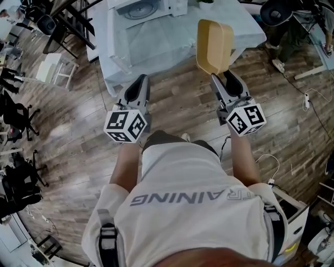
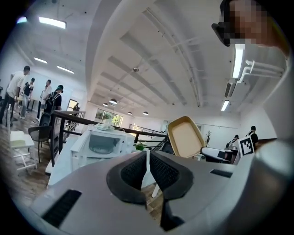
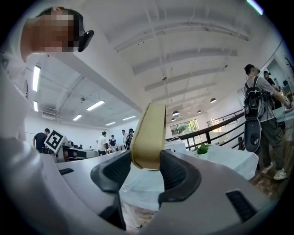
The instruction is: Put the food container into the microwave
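A tan rectangular food container (image 1: 214, 46) stands on edge in the air, with my right gripper (image 1: 219, 77) shut on its lower rim. In the right gripper view the food container (image 3: 149, 135) rises edge-on between the black pads. A white microwave (image 1: 147, 7) stands at the far end of a white-covered table (image 1: 172, 41); its door looks closed in the left gripper view, where the microwave (image 2: 102, 144) sits left of centre. My left gripper (image 1: 138, 86) hangs shut and empty over the floor in front of the table, its pads (image 2: 158, 170) pressed together.
The table's near edge lies just ahead of both grippers, over wood floor (image 1: 182, 104). Black chairs and a white stool (image 1: 55, 68) stand to the left. Cables (image 1: 308, 99) trail on the floor at right. A person with a backpack (image 3: 259, 110) stands by the table's right side.
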A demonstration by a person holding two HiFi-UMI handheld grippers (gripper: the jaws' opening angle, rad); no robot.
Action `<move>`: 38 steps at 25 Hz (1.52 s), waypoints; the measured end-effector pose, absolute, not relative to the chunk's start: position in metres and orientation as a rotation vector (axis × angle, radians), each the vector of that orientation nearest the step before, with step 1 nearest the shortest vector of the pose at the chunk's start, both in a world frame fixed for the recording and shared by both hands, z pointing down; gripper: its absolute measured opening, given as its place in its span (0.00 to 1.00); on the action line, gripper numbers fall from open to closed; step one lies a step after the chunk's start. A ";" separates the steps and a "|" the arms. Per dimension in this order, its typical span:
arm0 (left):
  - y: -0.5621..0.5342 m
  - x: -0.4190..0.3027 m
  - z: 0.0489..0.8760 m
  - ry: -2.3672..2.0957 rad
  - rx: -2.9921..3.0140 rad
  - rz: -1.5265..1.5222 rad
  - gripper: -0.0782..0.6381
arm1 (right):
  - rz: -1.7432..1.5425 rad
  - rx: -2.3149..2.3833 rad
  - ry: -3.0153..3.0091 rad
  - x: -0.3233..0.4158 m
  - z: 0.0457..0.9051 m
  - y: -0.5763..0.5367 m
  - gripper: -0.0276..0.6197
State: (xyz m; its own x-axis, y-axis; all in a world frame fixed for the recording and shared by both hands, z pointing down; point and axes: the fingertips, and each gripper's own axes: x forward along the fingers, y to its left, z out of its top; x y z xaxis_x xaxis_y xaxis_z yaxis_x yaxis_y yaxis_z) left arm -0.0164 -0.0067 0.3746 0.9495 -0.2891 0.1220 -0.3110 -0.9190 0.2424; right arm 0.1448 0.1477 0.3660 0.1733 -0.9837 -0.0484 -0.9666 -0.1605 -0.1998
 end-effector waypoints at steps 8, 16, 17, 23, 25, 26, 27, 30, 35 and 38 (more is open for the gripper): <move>-0.027 0.016 0.381 -0.480 2.840 0.136 0.18 | -0.166 -2.229 1.932 0.178 0.379 0.125 0.37; -0.083 0.055 0.391 -0.529 2.808 0.106 0.18 | -0.185 -2.193 2.029 0.210 0.385 0.059 0.37; -0.093 0.062 0.390 -0.536 2.805 0.099 0.18 | -0.188 -2.186 2.045 0.216 0.384 0.048 0.37; -0.153 0.097 0.386 -0.606 2.784 0.086 0.18 | -0.236 -2.102 2.135 0.243 0.384 -0.031 0.37; -0.173 0.107 0.384 -0.632 2.780 0.082 0.18 | -0.257 -2.064 2.173 0.248 0.387 -0.059 0.37; -0.184 0.112 0.383 -0.638 2.779 0.076 0.18 | -0.267 -2.049 2.187 0.250 0.387 -0.074 0.37; -0.194 0.115 0.381 -0.642 2.777 0.070 0.18 | -0.275 -2.035 2.197 0.252 0.388 -0.089 0.37; -0.222 0.122 0.382 -0.650 2.769 0.069 0.18 | -0.312 -1.992 2.217 0.256 0.390 -0.129 0.37; -0.248 0.140 0.391 -0.670 2.755 0.089 0.18 | -0.393 -1.949 2.237 0.270 0.409 -0.164 0.37; -0.253 0.145 0.398 -0.692 2.738 0.104 0.18 | -0.462 -1.901 2.259 0.277 0.424 -0.180 0.37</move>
